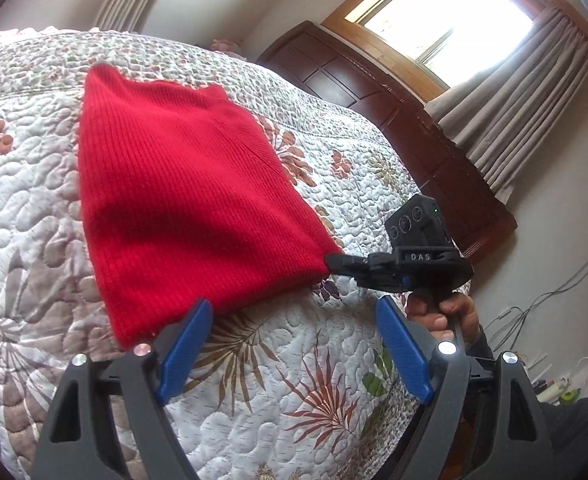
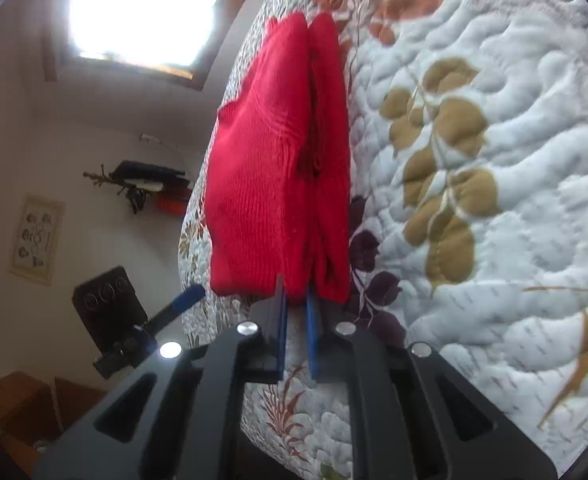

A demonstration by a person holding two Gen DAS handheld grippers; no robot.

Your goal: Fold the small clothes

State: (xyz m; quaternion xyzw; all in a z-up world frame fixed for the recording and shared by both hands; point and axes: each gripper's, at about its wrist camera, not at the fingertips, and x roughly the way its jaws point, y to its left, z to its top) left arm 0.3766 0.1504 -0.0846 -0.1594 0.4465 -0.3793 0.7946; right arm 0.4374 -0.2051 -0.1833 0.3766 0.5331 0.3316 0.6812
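Garment [image 1: 181,184]: red ribbed knit, folded, lying flat on the quilt and filling centre-left of the left wrist view; in the right wrist view it rises through the upper centre as two stacked layers with a fold line between them.

Quilt [image 1: 33,208]: white stitched bedspread with brown, rust and green leaf and flower print, covering the bed under the garment; fills the right half of the right wrist view.

Left gripper [image 1: 294,344]: lower centre of its own view, black frame with blue pads [image 1: 183,350], jaws spread wide with nothing between them; the left pad's tip lies at the garment's near edge, the right pad stands apart over bare quilt. Released.

Right gripper [image 2: 296,296]: lower centre of its own view, blue-lined fingers drawn close together and clamped on the near corner of the garment. In the left wrist view it enters from the right, its tip meeting the garment's lower right corner.

Hand [image 1: 442,312]: grips the right gripper's handle, right of centre in the left wrist view.

Window [image 1: 446,16]: bright, wood-framed, upper right of the left wrist view, with a pale curtain [image 1: 522,108] beside it.

Headboard [image 1: 394,116]: dark wood, beyond the bed's far edge.

Framed print [image 2: 35,238]: on the wall, left edge of the right wrist view.
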